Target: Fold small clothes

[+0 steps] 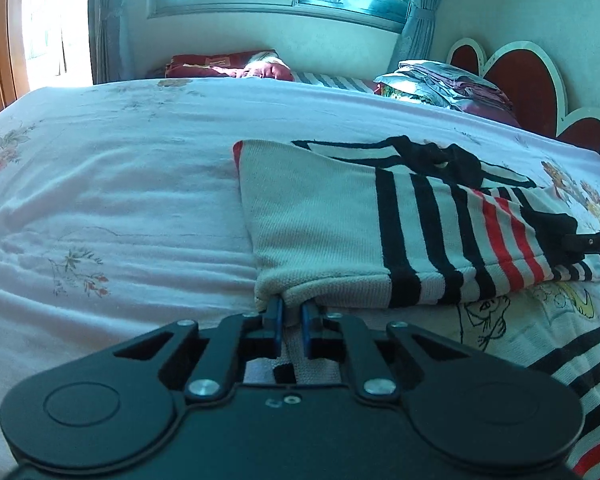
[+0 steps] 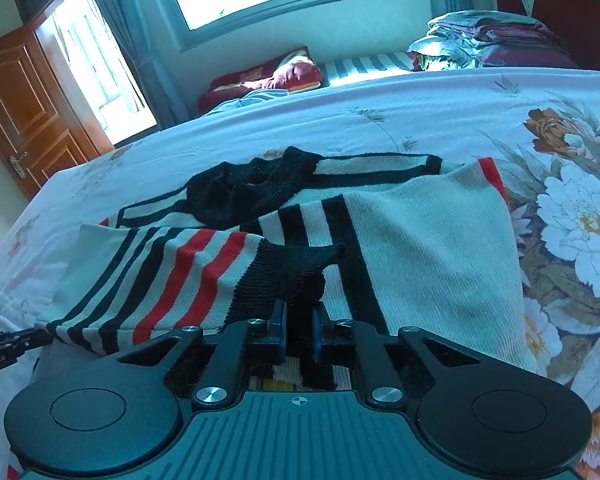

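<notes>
A white knit sweater point(image 1: 320, 216) with black and red stripes lies partly folded on the flowered bedsheet point(image 1: 120, 184). In the left wrist view my left gripper point(image 1: 291, 312) is shut on the sweater's white ribbed hem at its near edge. The right gripper's black tip point(image 1: 592, 242) shows at the right edge, against the dark cuff. In the right wrist view the sweater point(image 2: 420, 240) spreads ahead, and my right gripper point(image 2: 300, 314) is shut on the black cuff point(image 2: 288, 276) of the striped sleeve. The left gripper point(image 2: 8, 344) enters from the left edge, at the sleeve's striped end.
A second striped garment point(image 1: 580, 376) and a cartoon-print cloth point(image 1: 496, 320) lie at the near right. Folded bedding point(image 1: 452, 84) is stacked by the red heart-shaped headboard point(image 1: 528, 76). A red pillow point(image 2: 260, 76) lies under the window, and a wooden door point(image 2: 24, 108) stands at the left.
</notes>
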A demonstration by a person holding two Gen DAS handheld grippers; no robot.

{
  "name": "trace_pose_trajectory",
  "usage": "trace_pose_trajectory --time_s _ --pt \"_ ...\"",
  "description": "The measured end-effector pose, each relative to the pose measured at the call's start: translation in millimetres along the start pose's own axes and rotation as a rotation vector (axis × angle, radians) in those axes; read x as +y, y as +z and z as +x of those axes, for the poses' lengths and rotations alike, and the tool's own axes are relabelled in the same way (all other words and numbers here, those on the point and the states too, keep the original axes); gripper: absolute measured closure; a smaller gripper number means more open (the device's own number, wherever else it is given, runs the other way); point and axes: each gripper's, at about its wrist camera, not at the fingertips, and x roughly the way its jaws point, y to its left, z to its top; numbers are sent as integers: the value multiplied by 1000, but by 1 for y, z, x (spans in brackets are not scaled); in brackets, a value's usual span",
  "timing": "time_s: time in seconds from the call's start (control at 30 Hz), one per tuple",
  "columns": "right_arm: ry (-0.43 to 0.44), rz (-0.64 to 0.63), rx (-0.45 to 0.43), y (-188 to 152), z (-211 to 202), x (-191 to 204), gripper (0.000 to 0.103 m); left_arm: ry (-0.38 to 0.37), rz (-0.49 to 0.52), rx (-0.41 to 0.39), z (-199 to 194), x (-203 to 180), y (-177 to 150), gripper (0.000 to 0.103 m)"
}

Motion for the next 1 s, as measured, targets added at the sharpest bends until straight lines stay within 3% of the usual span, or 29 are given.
trace_pose_trajectory --time_s 0.17,0.2,0.3,0.4,0.47,0.5,0.57,0.67,0.77,0.87,1.0 --pt "-27 14 30 -8 13 -2 91 -18 1 29 -1 2 0 88" --pt "-38 2 30 -5 12 0 91 -29 4 31 -4 3 1 80" --pt "-91 -61 -30 2 -4 7 82 -29 6 -51 -30 3 4 68" --pt "-128 -85 -94 8 -16 12 81 -55 -14 -114 -41 -3 11 66" --pt "-106 -89 -74 8 -11 14 81 -73 11 -106 -31 -16 15 66" --pt "-91 -97 -28 8 -2 17 81 -80 32 -86 -21 -24 16 66" --pt "-141 -137 74 0 20 19 82 -81 49 4 7 -33 14 64" --pt "-152 -129 70 2 18 15 81 -70 60 26 19 -38 21 64" --pt "-150 -149 4 13 11 10 81 -84 70 7 29 -37 40 63" --pt "-198 -157 23 30 30 -3 81 -73 102 6 57 -35 65 63" --pt "-284 -105 42 54 53 -40 85 -20 28 39 104 -2 99 57"
